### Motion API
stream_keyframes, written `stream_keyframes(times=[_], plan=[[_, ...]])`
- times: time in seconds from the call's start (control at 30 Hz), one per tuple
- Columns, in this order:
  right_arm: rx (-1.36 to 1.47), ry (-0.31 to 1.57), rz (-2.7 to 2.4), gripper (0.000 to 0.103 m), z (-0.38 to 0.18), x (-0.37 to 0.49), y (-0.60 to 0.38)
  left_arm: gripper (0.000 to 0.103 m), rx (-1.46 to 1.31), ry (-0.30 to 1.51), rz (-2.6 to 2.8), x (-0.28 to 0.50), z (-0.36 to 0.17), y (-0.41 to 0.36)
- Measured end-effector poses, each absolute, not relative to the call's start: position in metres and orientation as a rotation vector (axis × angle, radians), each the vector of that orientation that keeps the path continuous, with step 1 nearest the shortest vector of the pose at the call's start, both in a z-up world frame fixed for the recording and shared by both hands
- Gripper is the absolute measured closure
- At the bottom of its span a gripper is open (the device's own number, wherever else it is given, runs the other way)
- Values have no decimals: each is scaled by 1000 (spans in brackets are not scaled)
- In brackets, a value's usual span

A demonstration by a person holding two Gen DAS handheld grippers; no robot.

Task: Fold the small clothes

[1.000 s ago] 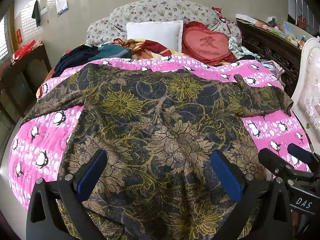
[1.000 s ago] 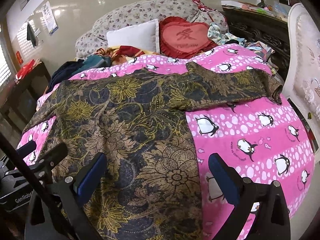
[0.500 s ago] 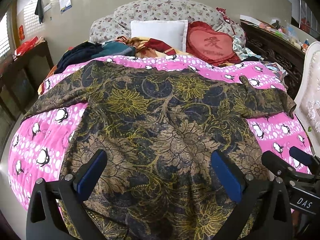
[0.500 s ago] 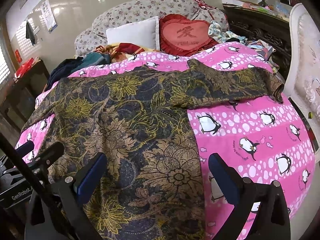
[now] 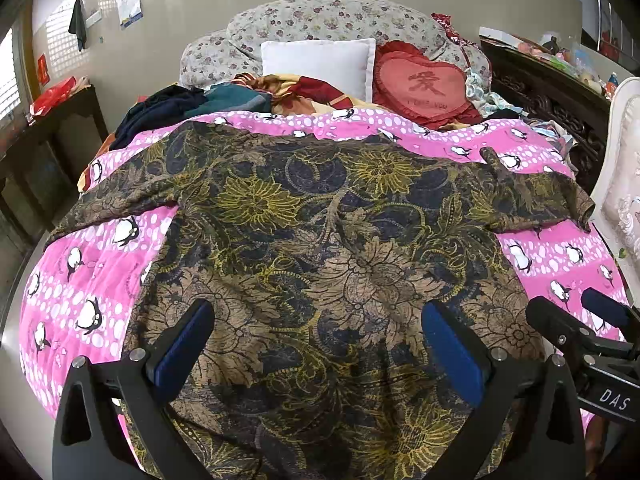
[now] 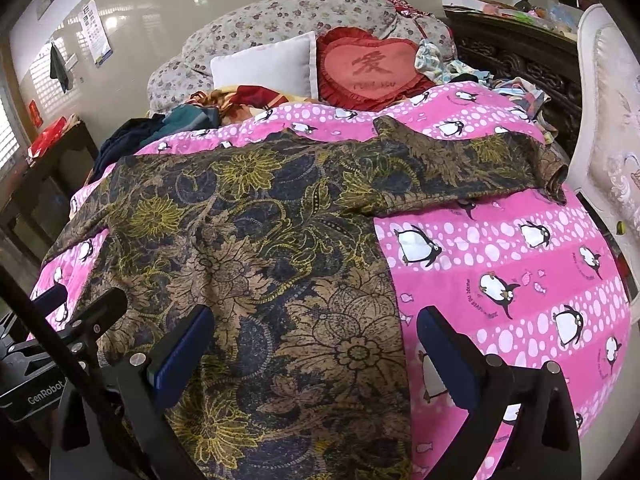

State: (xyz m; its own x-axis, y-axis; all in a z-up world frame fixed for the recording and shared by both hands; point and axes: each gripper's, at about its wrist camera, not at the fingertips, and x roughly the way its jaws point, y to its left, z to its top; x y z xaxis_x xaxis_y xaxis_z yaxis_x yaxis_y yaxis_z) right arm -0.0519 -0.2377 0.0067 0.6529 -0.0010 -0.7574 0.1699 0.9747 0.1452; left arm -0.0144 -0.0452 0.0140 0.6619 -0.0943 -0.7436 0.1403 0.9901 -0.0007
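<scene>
A dark floral shirt [image 5: 320, 248] in navy, gold and brown lies spread flat on the pink penguin quilt [image 5: 92, 280], sleeves out to both sides. It also shows in the right wrist view [image 6: 248, 248]. My left gripper [image 5: 316, 348] is open and empty, hovering above the shirt's lower middle. My right gripper [image 6: 316, 352] is open and empty above the shirt's lower right edge, where shirt meets the quilt [image 6: 500, 280]. Each gripper shows at the edge of the other's view.
At the head of the bed lie a white pillow [image 5: 318, 62], a red heart cushion [image 5: 424, 84], a floral bolster [image 5: 332, 20] and a heap of dark clothes [image 5: 172, 108]. A dark wooden cabinet [image 5: 552, 96] stands right, a dark table [image 5: 48, 132] left.
Both grippers have drawn back and risen slightly, so more of the shirt and bed shows. The shirt has not moved. Both grippers stay open.
</scene>
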Motion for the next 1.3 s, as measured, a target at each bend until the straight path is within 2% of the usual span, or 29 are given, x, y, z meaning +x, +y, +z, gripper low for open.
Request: stream_keyframes(times=[1.3], plan=[[208,868,-82,0,2,-48,-230,0,67,859,-123,-15,8,-32]])
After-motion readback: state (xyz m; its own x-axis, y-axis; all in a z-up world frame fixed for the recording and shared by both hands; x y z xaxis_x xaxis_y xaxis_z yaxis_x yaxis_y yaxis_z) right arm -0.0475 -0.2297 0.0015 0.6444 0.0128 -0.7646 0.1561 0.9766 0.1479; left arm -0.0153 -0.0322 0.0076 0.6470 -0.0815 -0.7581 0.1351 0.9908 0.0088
